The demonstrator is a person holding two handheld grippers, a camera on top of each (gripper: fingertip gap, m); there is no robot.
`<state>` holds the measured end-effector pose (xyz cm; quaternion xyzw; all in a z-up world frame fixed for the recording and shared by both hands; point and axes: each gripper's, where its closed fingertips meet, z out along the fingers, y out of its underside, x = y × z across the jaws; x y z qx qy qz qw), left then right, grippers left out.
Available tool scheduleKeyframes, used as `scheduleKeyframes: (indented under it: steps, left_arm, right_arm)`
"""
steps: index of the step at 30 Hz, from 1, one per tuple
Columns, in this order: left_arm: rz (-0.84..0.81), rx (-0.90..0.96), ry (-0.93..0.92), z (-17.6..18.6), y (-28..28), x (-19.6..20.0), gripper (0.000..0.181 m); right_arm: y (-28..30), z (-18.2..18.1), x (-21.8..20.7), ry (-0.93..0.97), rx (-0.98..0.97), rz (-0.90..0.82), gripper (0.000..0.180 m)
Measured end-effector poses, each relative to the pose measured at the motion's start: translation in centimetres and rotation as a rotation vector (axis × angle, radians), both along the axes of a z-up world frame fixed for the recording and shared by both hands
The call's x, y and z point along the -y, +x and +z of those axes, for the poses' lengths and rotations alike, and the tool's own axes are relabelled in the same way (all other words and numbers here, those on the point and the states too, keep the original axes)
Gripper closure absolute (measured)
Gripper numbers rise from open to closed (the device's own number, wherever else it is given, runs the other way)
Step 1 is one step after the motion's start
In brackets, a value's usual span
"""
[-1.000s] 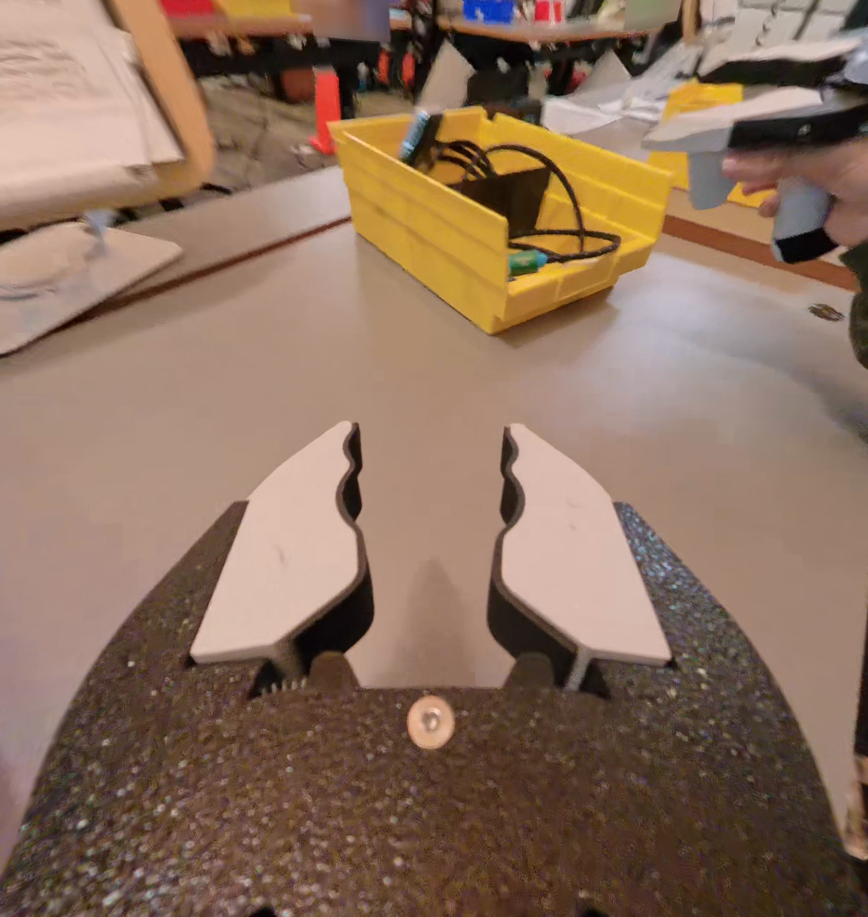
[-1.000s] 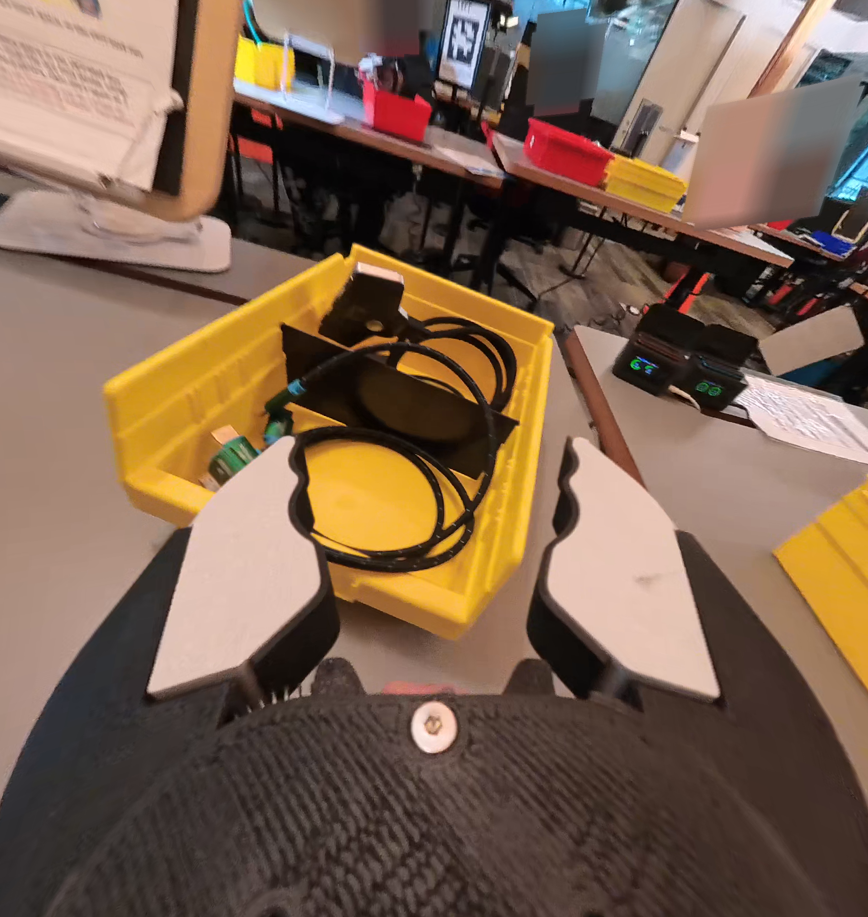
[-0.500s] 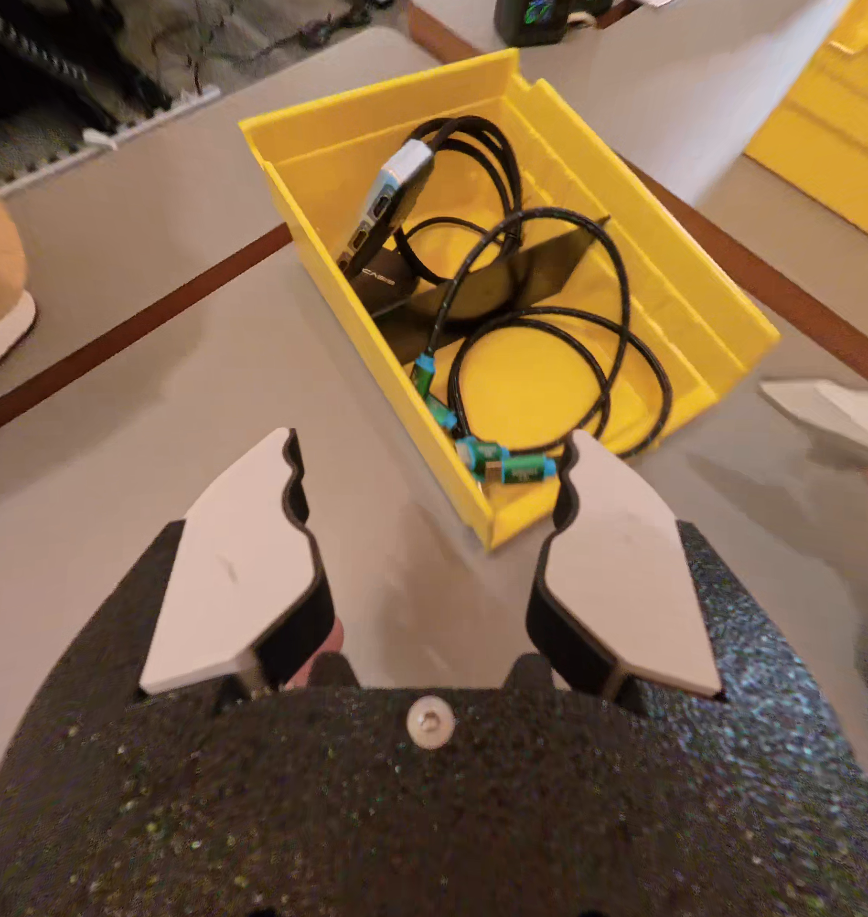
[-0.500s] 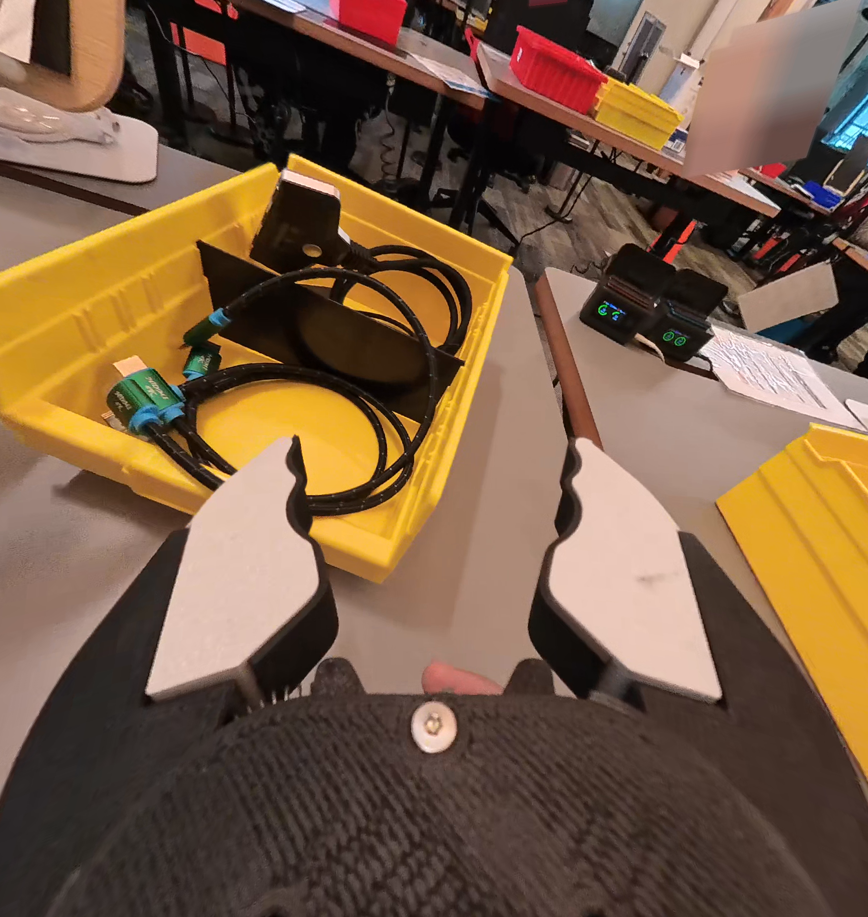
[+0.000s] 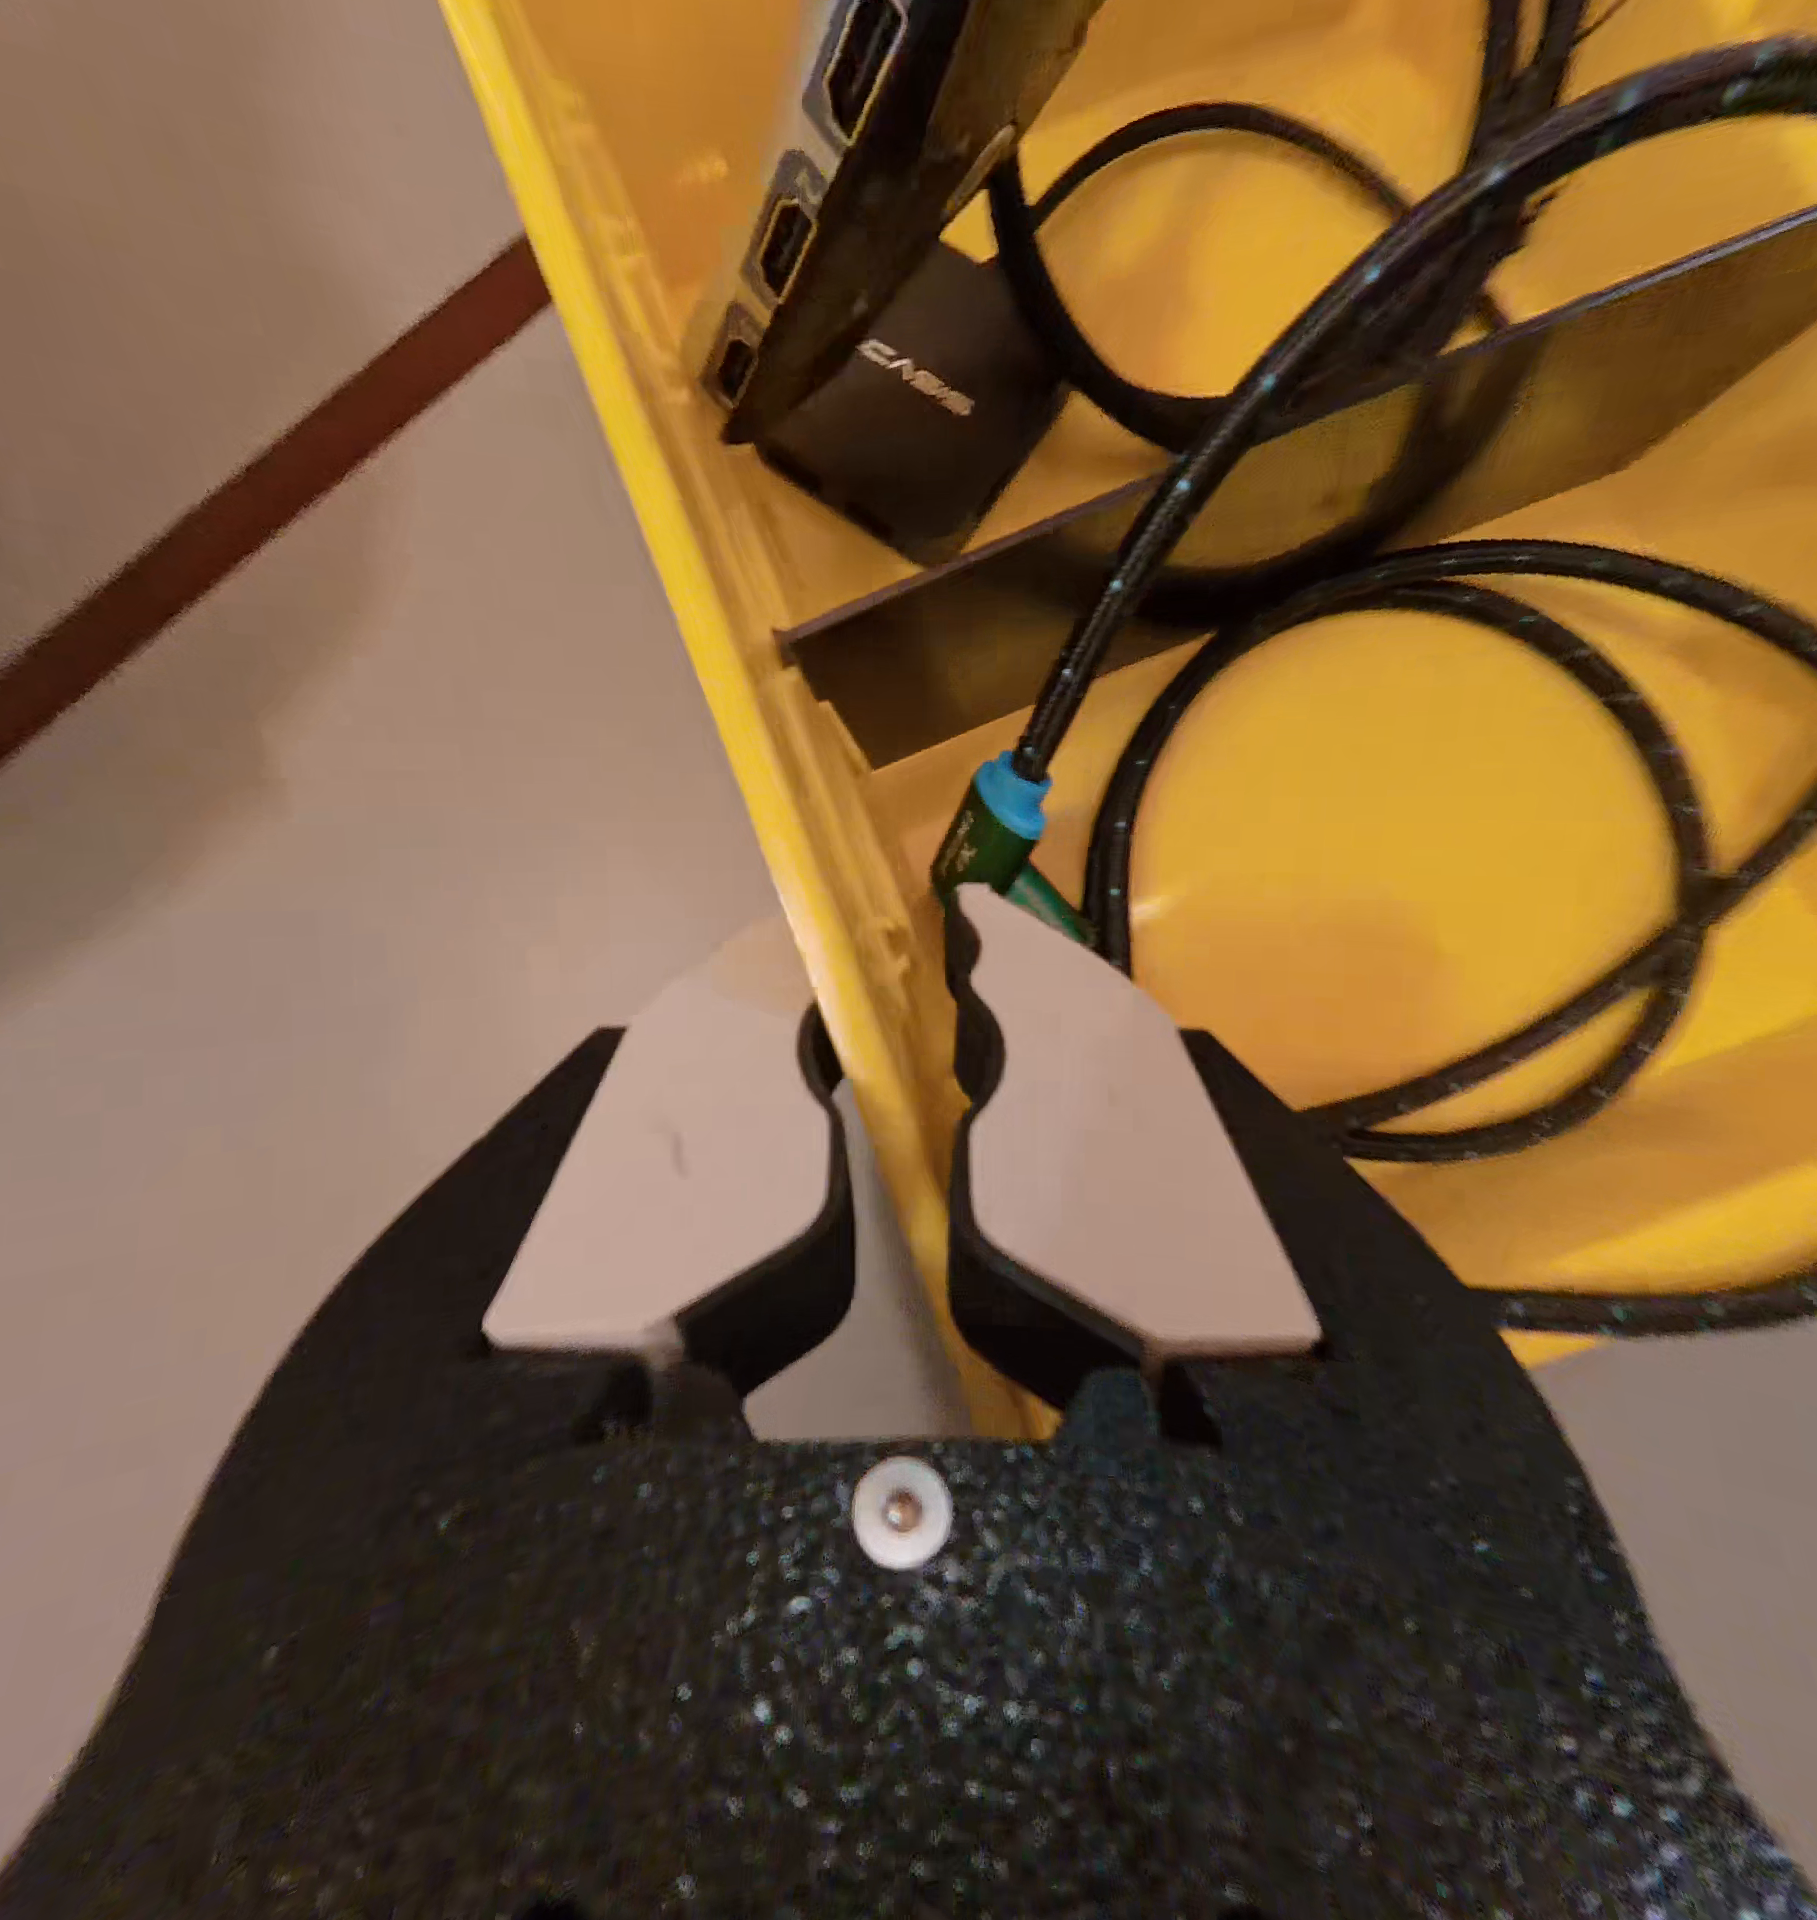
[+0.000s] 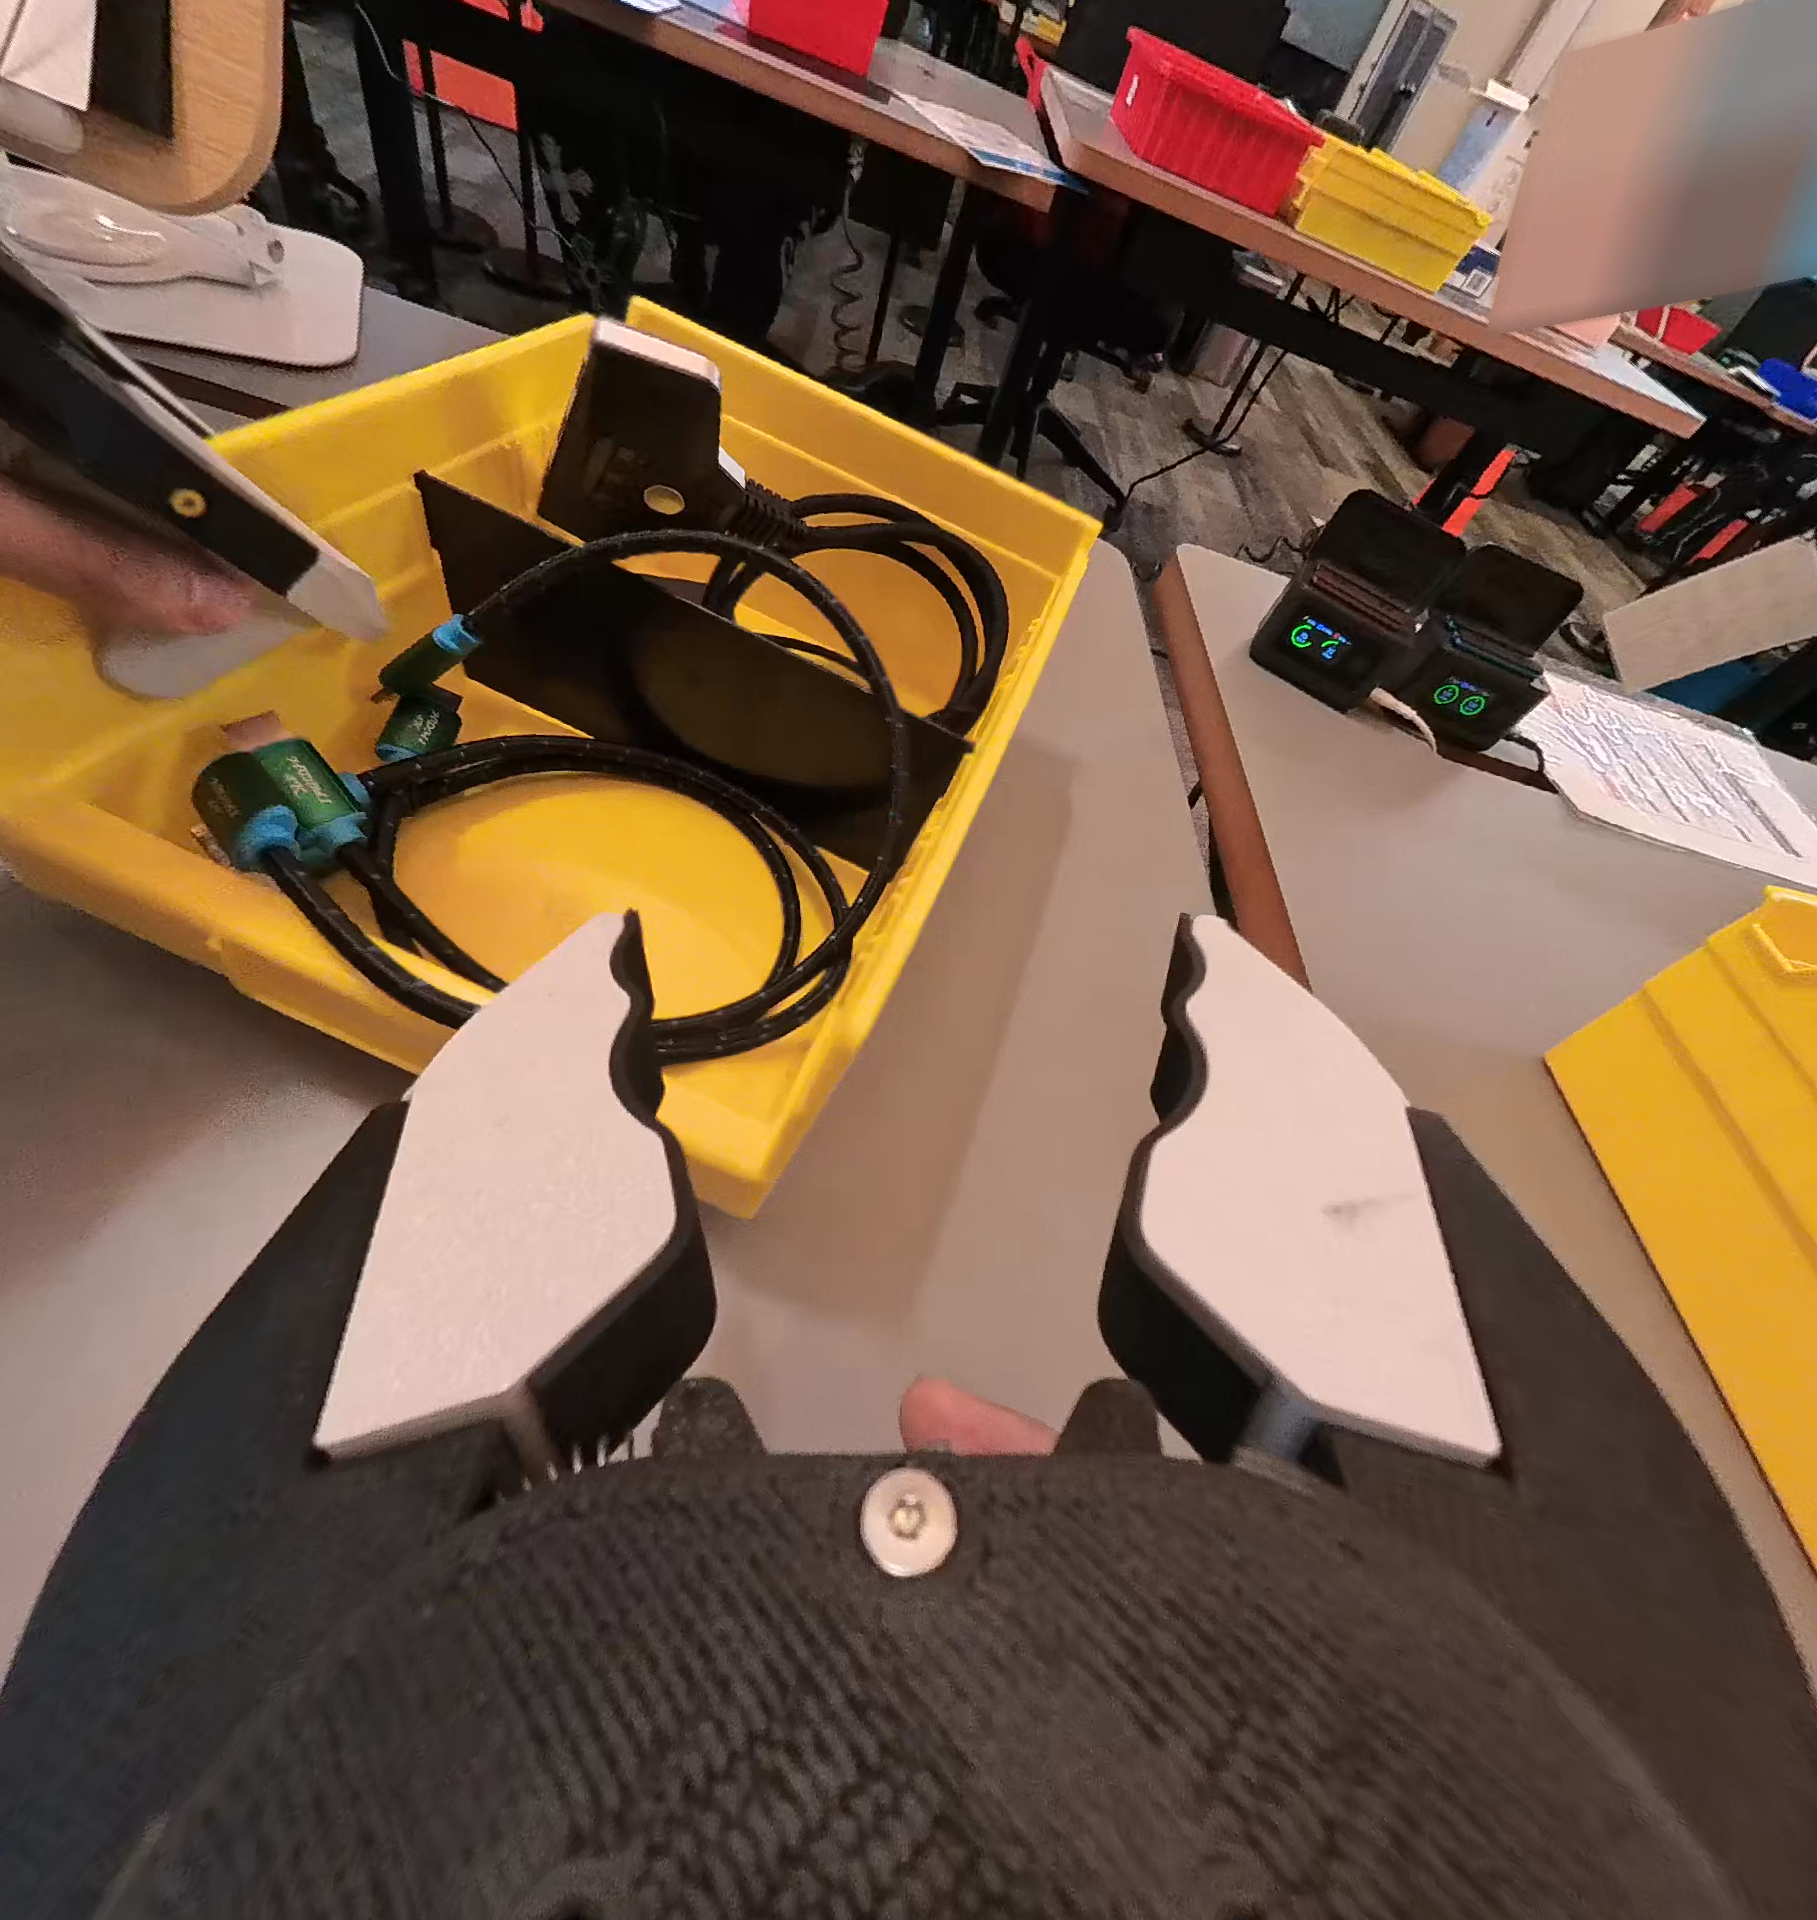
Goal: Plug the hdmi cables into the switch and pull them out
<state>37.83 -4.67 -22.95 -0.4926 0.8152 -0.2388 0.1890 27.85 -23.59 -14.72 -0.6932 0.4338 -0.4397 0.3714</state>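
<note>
A yellow bin (image 6: 738, 1153) on the grey table holds the black HDMI switch (image 6: 639, 436), leaning in its far corner, and coiled black braided cables (image 6: 779, 935) with green plugs (image 6: 280, 790). A black divider (image 6: 696, 665) crosses the bin. My left gripper (image 5: 888, 966) straddles the bin's left wall (image 5: 675, 520) with its fingers closed against it, just short of a green plug (image 5: 987, 831). The switch's ports (image 5: 852, 135) show ahead. The left gripper also shows in the right wrist view (image 6: 291, 634). My right gripper (image 6: 904, 935) is open and empty above the table at the bin's near right corner.
A second yellow bin (image 6: 1735, 1195) lies at the right. Two small black devices with lit displays (image 6: 1403, 634) and a paper sheet (image 6: 1673, 779) sit on the adjoining table past a brown seam (image 6: 1226, 769). A white stand base (image 6: 208, 281) is behind the bin.
My left gripper moved forward and down onto the bin's left wall and narrowed from wide open. My right gripper moved slightly closer to the bin and stayed open.
</note>
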Motion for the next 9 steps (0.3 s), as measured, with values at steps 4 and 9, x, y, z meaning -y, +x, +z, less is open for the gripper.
scheduleKeyframes:
  steps: [4, 9]
  left_arm:
    - [-0.008, -0.008, -0.042, 0.0, -0.4, -2.3, 0.168]
    - [-0.105, -0.073, -0.049, 0.0, -5.0, -7.8, 0.174]
  right_arm:
    - [-0.5, 1.1, 0.1, 0.008, 0.025, 0.012, 0.087]
    - [-1.2, 3.0, -0.1, 0.053, 0.075, 0.030, 0.090]
